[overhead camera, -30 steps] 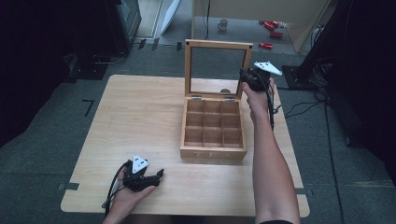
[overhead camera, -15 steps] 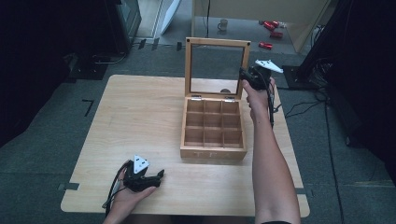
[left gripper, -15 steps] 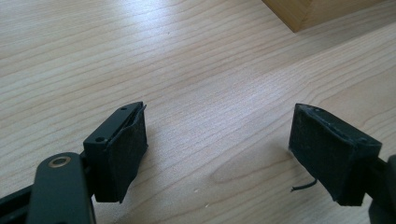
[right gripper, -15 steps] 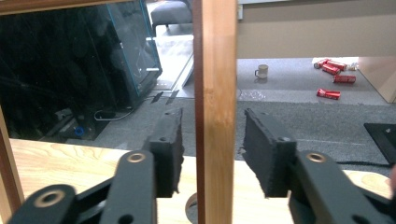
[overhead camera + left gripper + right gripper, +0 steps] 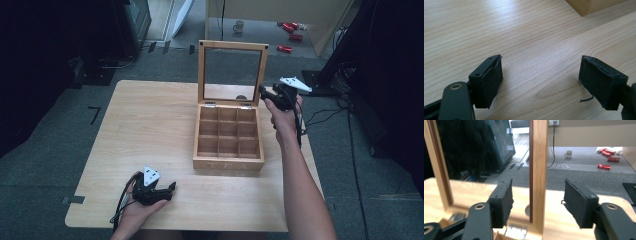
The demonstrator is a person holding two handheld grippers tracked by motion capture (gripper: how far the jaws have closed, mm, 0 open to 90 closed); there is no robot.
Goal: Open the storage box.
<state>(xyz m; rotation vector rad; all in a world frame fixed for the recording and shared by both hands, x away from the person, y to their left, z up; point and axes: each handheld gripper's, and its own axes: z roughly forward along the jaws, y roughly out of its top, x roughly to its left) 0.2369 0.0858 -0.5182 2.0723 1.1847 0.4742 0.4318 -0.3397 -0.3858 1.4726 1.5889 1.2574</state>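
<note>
A wooden tea box [image 5: 228, 150] with several bare compartments stands right of the table's middle. Its glass lid [image 5: 233, 47] stands upright. My right gripper [image 5: 263, 92] is at the lid's right edge. In the right gripper view the lid's wooden frame [image 5: 539, 157] stands between the jaws of the right gripper [image 5: 537, 202]. The jaws have just been opening, and the pads are clear of the wood on both sides. My left gripper [image 5: 171, 187] lies on the table near the front edge, open and holding nothing. Its pads [image 5: 490, 80] hover over bare wood, with the box's corner [image 5: 589, 6] ahead.
The light wooden table [image 5: 150, 120] has free room left of the box. On the floor behind it lie red cans [image 5: 292, 35], a mug [image 5: 240, 25] and cables. Dark equipment stands at the left and right.
The right gripper's jaws have parted from the lid's right edge, and the hand has drawn slightly back from it. The lid stays upright. The left hand has not moved.
</note>
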